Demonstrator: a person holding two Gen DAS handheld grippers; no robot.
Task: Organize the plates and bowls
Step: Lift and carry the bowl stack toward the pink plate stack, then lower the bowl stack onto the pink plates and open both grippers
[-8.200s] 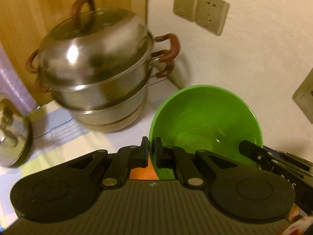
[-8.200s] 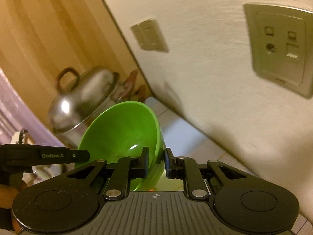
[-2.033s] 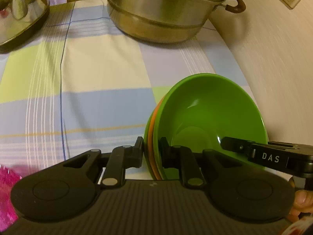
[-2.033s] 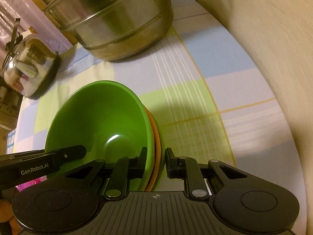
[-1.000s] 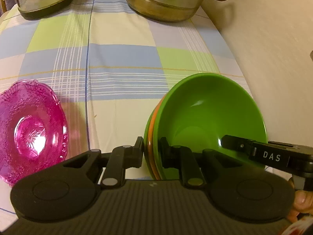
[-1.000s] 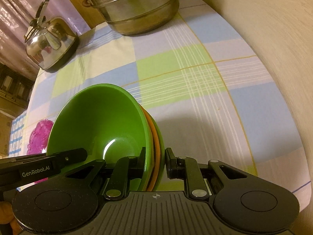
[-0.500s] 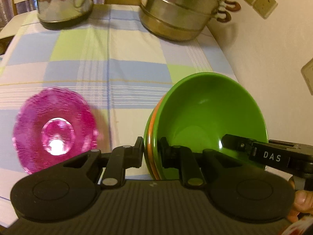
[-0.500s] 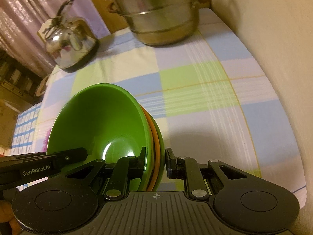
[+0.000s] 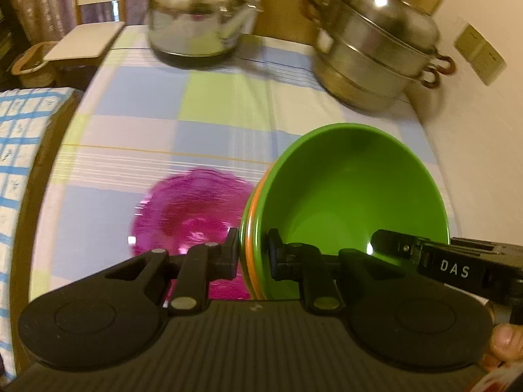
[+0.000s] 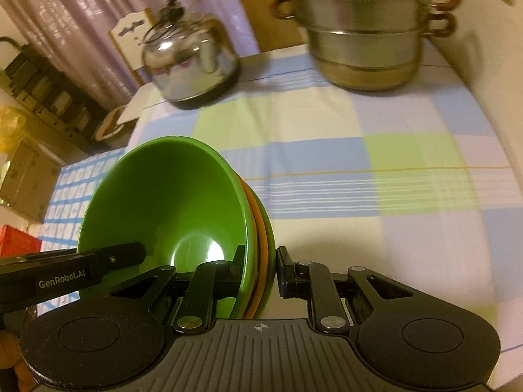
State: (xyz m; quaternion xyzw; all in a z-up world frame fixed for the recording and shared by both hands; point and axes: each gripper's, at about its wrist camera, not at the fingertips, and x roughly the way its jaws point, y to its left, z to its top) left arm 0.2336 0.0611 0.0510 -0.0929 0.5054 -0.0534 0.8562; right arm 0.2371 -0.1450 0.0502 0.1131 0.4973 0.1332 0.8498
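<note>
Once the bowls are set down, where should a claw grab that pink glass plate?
Probably the pink glass plate by its rim, coming in low from the near side toward the table edge. It lies flat and shallow on the checked tablecloth, so only the raised, flared edge offers the fingers something to pinch.

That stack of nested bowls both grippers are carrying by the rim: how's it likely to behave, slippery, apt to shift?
Probably slippery: the green bowl is glossy with a bright glare spot, and each gripper pinches only a short stretch of rim. The stack of nested bowls is tilted, so the layers might slide apart. It looks stiff; the rims show no flex under the left gripper or right gripper.
</note>
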